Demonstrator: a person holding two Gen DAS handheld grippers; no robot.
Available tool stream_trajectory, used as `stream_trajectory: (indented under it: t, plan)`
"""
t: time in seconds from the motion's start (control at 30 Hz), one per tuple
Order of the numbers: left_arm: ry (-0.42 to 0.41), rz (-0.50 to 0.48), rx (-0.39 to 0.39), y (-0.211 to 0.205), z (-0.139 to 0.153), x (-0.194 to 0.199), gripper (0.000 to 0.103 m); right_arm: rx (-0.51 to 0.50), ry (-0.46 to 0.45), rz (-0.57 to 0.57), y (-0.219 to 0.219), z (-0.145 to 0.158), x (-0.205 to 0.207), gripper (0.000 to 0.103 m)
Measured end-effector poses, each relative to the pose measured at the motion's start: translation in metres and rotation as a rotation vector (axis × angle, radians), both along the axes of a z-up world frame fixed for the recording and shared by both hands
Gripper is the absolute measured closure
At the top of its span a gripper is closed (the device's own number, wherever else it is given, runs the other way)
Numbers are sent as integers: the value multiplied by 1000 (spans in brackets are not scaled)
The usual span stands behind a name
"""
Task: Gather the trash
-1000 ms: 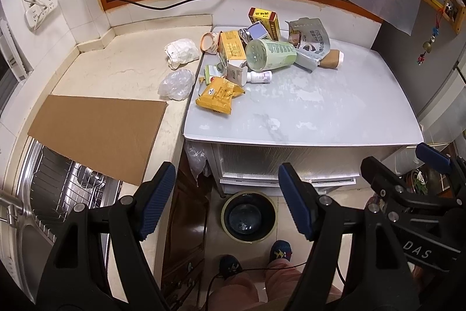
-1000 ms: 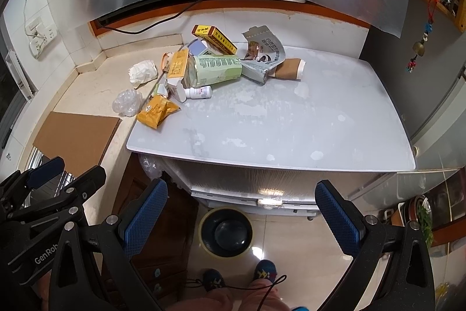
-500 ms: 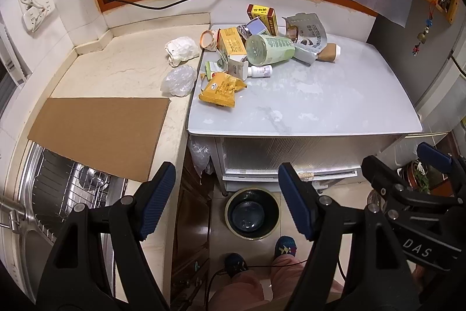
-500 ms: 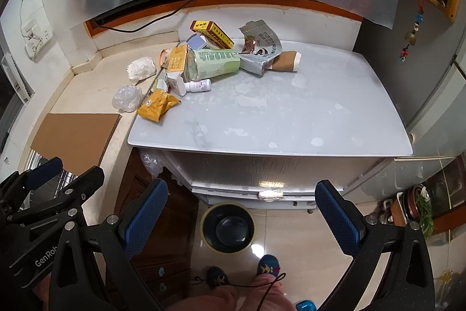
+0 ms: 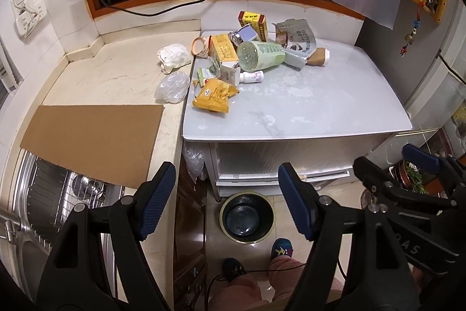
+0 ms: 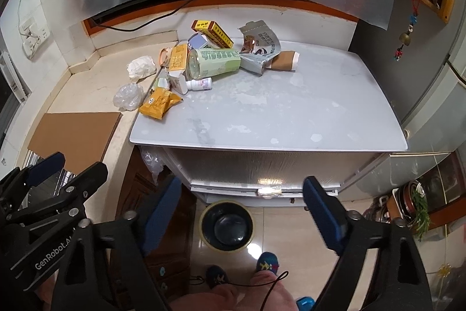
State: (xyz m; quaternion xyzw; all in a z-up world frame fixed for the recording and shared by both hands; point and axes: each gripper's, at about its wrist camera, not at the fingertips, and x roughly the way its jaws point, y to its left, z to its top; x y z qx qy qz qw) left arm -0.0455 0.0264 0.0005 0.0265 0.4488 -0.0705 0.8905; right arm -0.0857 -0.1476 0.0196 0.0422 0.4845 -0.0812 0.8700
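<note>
A small kitchen corner, seen from above. A pale grey desk (image 5: 305,107) stands against a white tiled wall, with a cream stone counter (image 5: 110,77) joined to its left side.

The trash sits in a heap at the desk's far left corner. A yellow snack packet (image 5: 214,95) lies nearest the front, slightly apart from the rest. Behind it are a small white pill bottle (image 5: 252,77) on its side, a large pale green canister (image 5: 260,56) on its side, an orange box (image 5: 222,48), a torn silver foil bag (image 5: 297,38), a brown paper cup (image 5: 319,56) tipped over, and a yellow and red box (image 5: 254,21) against the wall. On the counter just beside the heap are a crumpled white tissue (image 5: 173,57) and a clear plastic bag (image 5: 171,85).

A flat sheet of brown cardboard (image 5: 93,139) covers the near part of the counter, partly overhanging a steel sink (image 5: 55,188).

On the tiled floor in front of the desk stands a round dark bin (image 5: 247,219), open at the top. The person's feet show just below it.

The left claw (image 5: 227,203) hangs above the floor with its blue-padded jaws wide apart, holding nothing. The right claw (image 6: 241,214) is likewise spread wide and empty, hovering over the bin. Both are well short of the trash heap, with the bare front half of the desk between.
</note>
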Motion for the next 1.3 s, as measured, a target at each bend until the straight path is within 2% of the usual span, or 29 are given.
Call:
stream_trajectory:
  t: [0.2,0.37,0.53,0.8,1.07,1.17,1.3]
  plan:
    - [-16,-15,5,-5,5,9,33,40,11,-15,-8,-3,9,20]
    - [-20,10,-5,-8,6,27,33,69,-6,9,-18,-6,32,31]
    - [-6,54,6,-23,3,60,33,107,-9,50,-37,-13,71,35]
    - [24,142,-10,-64,4,144,33,173,-31,101,-100,-17,161,35]
    - [62,202,-15,-103,-10,226,33,199,-20,148,-170,-41,251,35]
    - [67,236,-20,-106,-12,249,33,192,-23,193,-184,-49,287,35]
    - [87,274,-80,-107,-11,283,33,189,-33,259,-185,-59,328,35]
